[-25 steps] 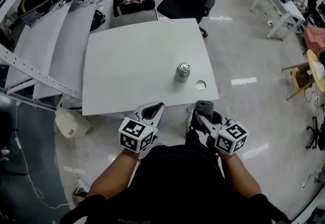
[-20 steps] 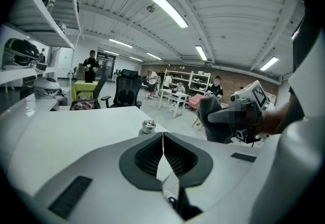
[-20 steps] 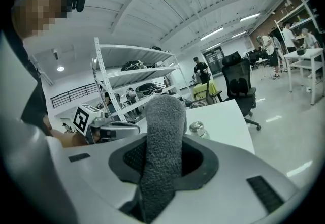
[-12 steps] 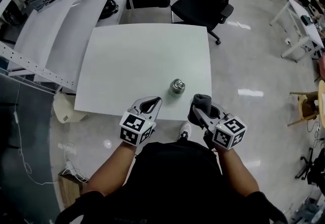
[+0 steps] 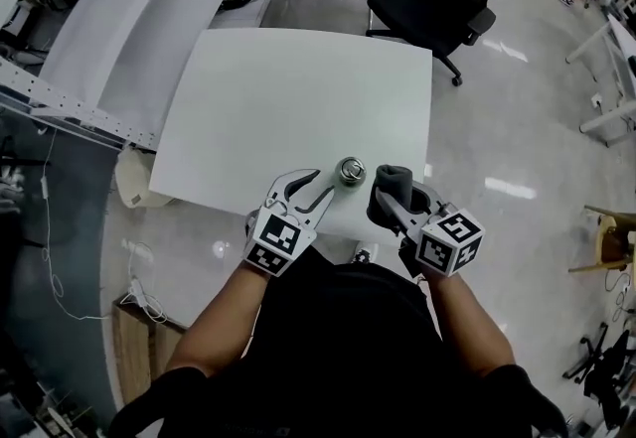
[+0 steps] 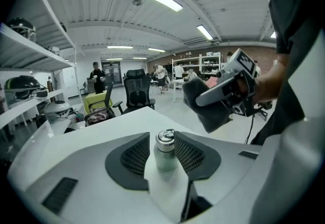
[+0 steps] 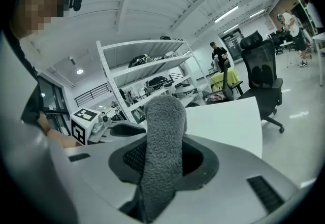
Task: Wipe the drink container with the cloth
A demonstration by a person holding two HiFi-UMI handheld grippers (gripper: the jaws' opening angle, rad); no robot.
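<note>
Left gripper [image 5: 320,186]: jaws apart, just been opening. The small pale-green drink bottle with a metal cap [image 5: 350,171] stood in the gap just ahead of the tips, pads not pressing on it.

Right gripper [image 5: 397,204]: jaws clamped on the rolled grey fleecy cloth [image 5: 394,180], which stood upright just beside the bottle, apart from it.

Progress, judged: cloth in hand, no wiping begun. Left to do: steady the bottle, then wipe.

Pose: both forearms reached over the near edge of the white square table [image 5: 298,98], the left gripper pitched downward, the right one nearer level.
</note>
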